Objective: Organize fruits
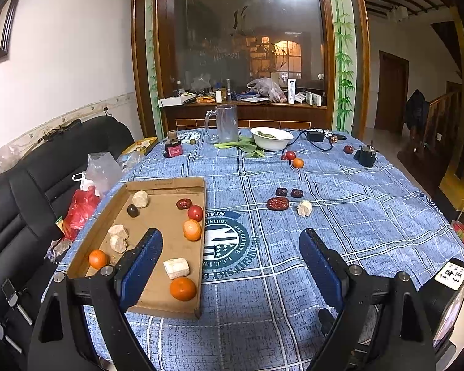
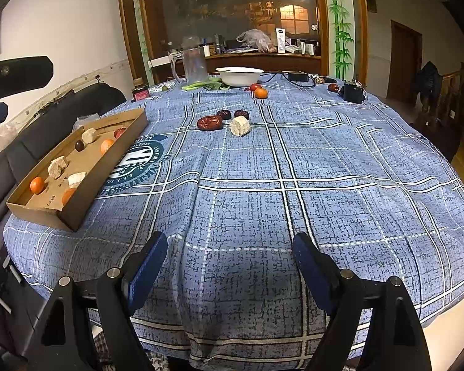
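Both claws — left claw (image 1: 231, 249), right claw (image 2: 229, 251) — are hanging wide and empty; next pick is sitting at twelve o'clock, the dates (image 2: 210, 122), awaiting the box (image 1: 157, 306).

"AND CULTURE" upside down on tablecloth (image 1: 340, 185)
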### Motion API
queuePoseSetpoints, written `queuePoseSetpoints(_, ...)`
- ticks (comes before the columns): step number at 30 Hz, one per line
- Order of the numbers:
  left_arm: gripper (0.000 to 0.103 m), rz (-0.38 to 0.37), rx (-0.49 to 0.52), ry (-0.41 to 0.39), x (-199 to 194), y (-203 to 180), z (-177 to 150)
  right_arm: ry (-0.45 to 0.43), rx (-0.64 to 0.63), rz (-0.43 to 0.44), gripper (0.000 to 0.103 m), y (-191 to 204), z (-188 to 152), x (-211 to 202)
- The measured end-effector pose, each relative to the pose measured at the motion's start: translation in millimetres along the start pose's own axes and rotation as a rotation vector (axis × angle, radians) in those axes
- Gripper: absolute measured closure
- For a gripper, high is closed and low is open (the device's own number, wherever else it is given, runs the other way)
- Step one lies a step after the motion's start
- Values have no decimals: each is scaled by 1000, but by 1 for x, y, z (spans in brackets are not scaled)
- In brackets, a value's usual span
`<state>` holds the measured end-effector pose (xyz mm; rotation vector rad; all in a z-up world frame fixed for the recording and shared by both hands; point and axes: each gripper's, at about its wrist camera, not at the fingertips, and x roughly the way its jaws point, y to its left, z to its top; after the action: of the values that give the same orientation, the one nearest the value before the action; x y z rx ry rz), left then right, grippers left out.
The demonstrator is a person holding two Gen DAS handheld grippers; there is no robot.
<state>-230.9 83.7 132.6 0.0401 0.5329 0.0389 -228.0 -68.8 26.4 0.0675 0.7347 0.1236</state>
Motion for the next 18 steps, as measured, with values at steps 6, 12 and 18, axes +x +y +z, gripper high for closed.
queuePoseSetpoints(6, 14, -2, -2, 10, 3, 1, -2, 9, -2, 2, 16, 0, -2, 1)
queuePoseSetpoints(12, 14, -5, -2, 15, 5, 1, -3, 18, -7, 4, 16, 2, -3, 3)
queuePoseSetpoints(18, 14, -5, -2, 28, 10, -1, -8, 28, -2, 5, 16, 1, -5, 5)
